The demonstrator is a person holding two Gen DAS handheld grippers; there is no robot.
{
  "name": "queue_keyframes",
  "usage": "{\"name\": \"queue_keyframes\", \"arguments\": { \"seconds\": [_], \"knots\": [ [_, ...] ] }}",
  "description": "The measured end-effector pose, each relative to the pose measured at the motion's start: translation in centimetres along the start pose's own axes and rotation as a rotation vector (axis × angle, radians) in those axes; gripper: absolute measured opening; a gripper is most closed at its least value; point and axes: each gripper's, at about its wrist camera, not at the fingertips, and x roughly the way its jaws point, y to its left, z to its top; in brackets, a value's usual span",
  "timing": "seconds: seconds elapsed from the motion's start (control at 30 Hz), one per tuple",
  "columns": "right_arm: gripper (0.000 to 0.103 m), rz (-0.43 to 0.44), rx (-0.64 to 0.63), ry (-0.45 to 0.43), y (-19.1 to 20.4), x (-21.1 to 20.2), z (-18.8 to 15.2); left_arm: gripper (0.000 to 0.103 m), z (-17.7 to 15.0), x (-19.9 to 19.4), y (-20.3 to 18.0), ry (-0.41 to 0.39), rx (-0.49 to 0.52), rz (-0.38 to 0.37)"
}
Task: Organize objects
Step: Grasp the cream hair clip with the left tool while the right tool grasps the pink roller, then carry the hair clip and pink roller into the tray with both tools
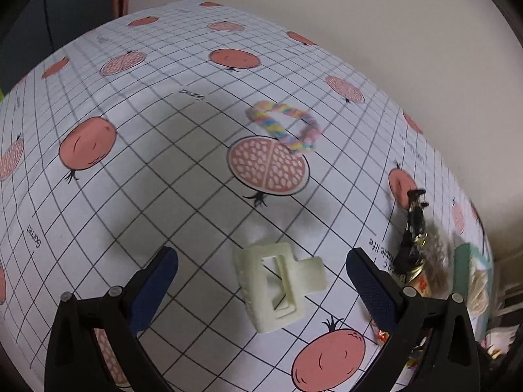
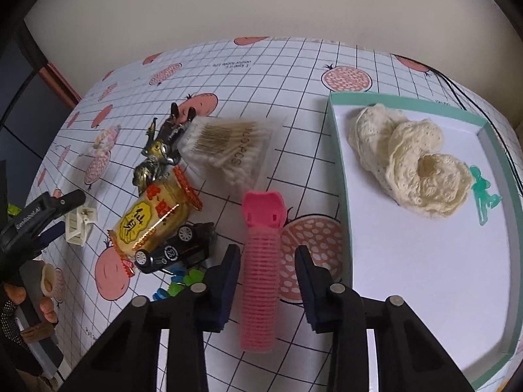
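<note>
My left gripper [image 1: 261, 261] is open, with a cream hair claw clip [image 1: 278, 285] lying on the tablecloth between its fingers. A pastel braided hair tie [image 1: 284, 125] lies farther ahead. My right gripper [image 2: 266, 258] is open around a pink hair roller [image 2: 261, 261] that lies on the cloth between its fingers. To the right is a teal-rimmed white tray [image 2: 340, 176] holding cream lace pieces [image 2: 412, 163] and a small green figure [image 2: 483, 196]. The claw clip [image 2: 78, 225] and left gripper [image 2: 42, 222] show at the left in the right wrist view.
A pile sits left of the roller: a yellow snack packet [image 2: 153, 219], a black toy car [image 2: 176, 251], a bag of cotton swabs [image 2: 225, 147], a dark metallic figure [image 2: 160, 147] and small coloured beads [image 2: 179, 281]. A wall stands behind the table.
</note>
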Motion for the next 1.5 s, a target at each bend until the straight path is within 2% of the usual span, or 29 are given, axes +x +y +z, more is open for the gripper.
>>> {"name": "queue_keyframes", "arguments": {
  "seconds": [0.07, 0.1, 0.23, 0.47, 0.5, 0.63, 0.7, 0.97, 1.13, 1.3, 1.5],
  "knots": [
    [0.033, 0.005, 0.004, 0.004, -0.1, 0.1, 0.0, 0.098, -0.1, 0.4, -0.5, 0.013, 0.019, 0.008],
    [0.031, 0.002, 0.006, 0.007, -0.2, 0.2, 0.0, 0.093, -0.3, 0.5, -0.7, 0.017, 0.026, 0.010],
    [0.031, 0.005, 0.015, 0.021, -0.5, 0.7, -0.1, 0.082, -0.7, 0.5, -1.5, 0.011, 0.067, 0.037],
    [0.031, 0.002, 0.012, 0.023, -0.5, 0.9, -0.2, 0.061, -1.0, 0.5, -2.3, -0.012, 0.144, 0.123],
    [0.031, -0.005, 0.005, 0.022, -0.4, 0.9, -0.2, 0.055, -1.0, 0.6, -2.4, -0.016, 0.151, 0.142],
    [0.031, -0.021, -0.020, 0.013, -0.2, 0.8, -0.2, 0.051, -0.9, 0.9, -2.7, -0.020, 0.186, 0.177],
    [0.027, -0.028, -0.028, 0.011, -0.1, 0.8, -0.3, 0.050, -0.8, 1.0, -2.6, -0.020, 0.186, 0.172],
    [0.025, 0.029, -0.006, -0.014, -0.6, -0.7, 0.0, 0.047, -0.9, 0.6, -2.5, -0.007, 0.163, 0.154],
    [0.025, 0.058, 0.005, -0.047, -0.8, -2.5, 0.3, 0.047, -0.8, -0.9, -3.5, -0.039, 0.159, 0.136],
    [0.025, 0.074, 0.011, -0.085, -1.6, -4.4, 0.6, 0.047, -0.6, -3.4, -5.1, -0.091, 0.159, 0.086],
    [0.025, 0.079, 0.049, -0.127, -3.8, -6.6, 0.8, 0.047, -1.5, -6.1, -8.8, -0.139, 0.201, 0.008]
  ]
}}
